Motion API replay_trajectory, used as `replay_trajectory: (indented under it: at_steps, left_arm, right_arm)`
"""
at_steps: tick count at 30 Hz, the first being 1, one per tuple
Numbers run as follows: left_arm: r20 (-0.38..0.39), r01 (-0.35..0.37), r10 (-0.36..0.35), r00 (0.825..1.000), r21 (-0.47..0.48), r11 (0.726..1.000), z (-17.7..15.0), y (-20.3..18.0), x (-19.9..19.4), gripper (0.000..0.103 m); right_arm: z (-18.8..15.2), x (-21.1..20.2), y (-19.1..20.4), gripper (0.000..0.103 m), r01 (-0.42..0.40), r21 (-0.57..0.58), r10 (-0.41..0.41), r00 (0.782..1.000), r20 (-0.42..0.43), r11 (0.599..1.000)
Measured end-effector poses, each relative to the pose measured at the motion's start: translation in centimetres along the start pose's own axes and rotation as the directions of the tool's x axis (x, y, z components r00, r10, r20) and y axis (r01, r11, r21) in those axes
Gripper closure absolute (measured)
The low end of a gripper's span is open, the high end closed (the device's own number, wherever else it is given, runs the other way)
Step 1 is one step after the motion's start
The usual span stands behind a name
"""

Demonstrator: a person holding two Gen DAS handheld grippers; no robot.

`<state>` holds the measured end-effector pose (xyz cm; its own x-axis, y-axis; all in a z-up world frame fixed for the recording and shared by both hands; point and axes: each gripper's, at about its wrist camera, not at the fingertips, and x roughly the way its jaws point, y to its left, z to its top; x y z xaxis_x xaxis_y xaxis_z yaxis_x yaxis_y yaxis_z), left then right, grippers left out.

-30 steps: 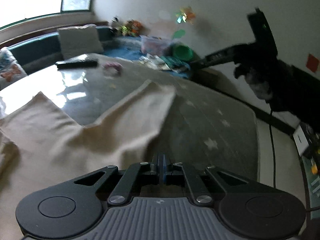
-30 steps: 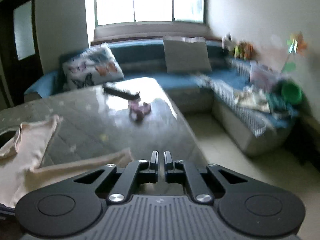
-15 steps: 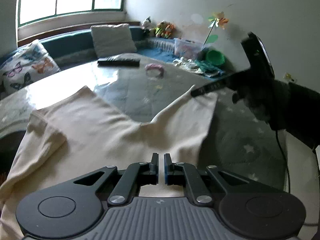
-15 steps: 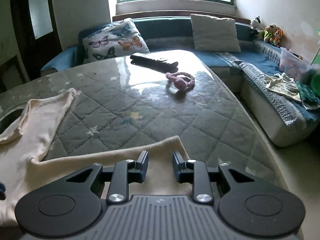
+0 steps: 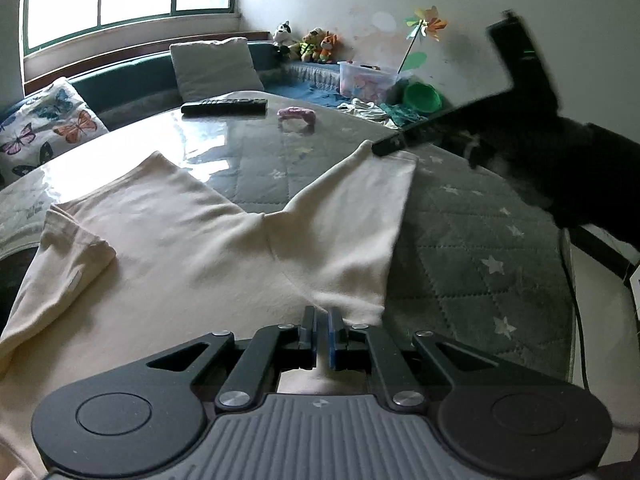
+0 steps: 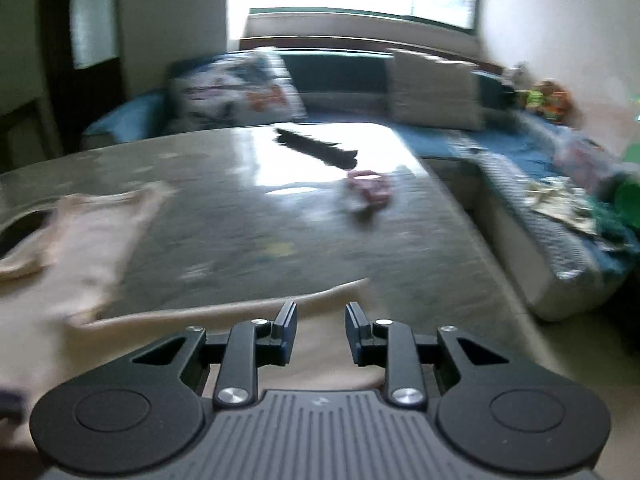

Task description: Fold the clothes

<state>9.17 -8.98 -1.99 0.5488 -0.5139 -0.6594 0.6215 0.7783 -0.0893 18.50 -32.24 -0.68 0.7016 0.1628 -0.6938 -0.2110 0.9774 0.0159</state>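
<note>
Ahead of my left gripper [image 5: 322,334], its jaws nearly together over cloth, a grey star-quilted glossy table [image 5: 472,240] runs to a blue corner sofa [image 5: 308,80]. On it lie cream cotton trousers [image 5: 208,248], legs pointing away.

From my right gripper [image 6: 321,334], jaws apart, a trouser leg [image 6: 224,312] lies crosswise just ahead; this view is blurred.
</note>
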Motion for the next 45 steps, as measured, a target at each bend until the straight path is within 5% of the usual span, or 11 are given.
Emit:
replay_trajectory:
  at_steps: [7,11,22,28,34,37,41,45]
  left_arm:
    - [0.028,-0.046,0.047,0.998,-0.030,0.998,-0.2,0.4,-1.6,0.081]
    - [0.049,-0.116,0.119,0.992,-0.067,0.991,-0.2,2.5,-3.2,0.081]
    - [-0.032,-0.268,0.267,0.963,-0.210,0.940,0.5,11.8,-0.8,0.069]
    - [-0.016,-0.423,0.430,0.903,-0.210,0.881,1.3,15.1,-0.5,0.071]
    - [-0.057,-0.581,0.600,0.798,-0.337,0.741,1.9,20.7,-1.3,0.071]
    - [-0.087,-0.620,0.639,0.764,-0.374,0.690,1.5,22.8,-2.3,0.071]
    - [-0.110,-0.631,0.651,0.751,-0.409,0.659,0.4,24.4,-4.8,0.070]
    - [-0.107,-0.621,0.638,0.763,-0.397,0.676,-1.1,23.8,-7.8,0.061]
  right_arm:
    - [-1.8,-2.2,5.3,0.075,-0.200,-0.075,0.197,0.980,-0.035,0.977]
    - [-3.1,-1.7,7.7,0.075,-0.188,-0.171,0.178,0.981,-0.074,0.967]
    - [-2.8,-1.8,7.3,0.068,-0.162,-0.146,0.148,0.984,-0.097,0.976]
    - [-2.7,-1.5,7.2,0.067,-0.162,-0.138,0.148,0.983,-0.105,0.977]
    - [-2.5,-1.3,7.4,0.066,-0.157,-0.146,0.141,0.983,-0.114,0.977]
    - [-2.4,-1.2,7.5,0.066,-0.154,-0.150,0.137,0.983,-0.118,0.977]
    - [-1.8,-1.4,7.9,0.066,-0.153,-0.168,0.133,0.983,-0.123,0.974]
    - [-0.6,-2.0,9.2,0.066,-0.173,-0.216,0.153,0.983,-0.104,0.961]
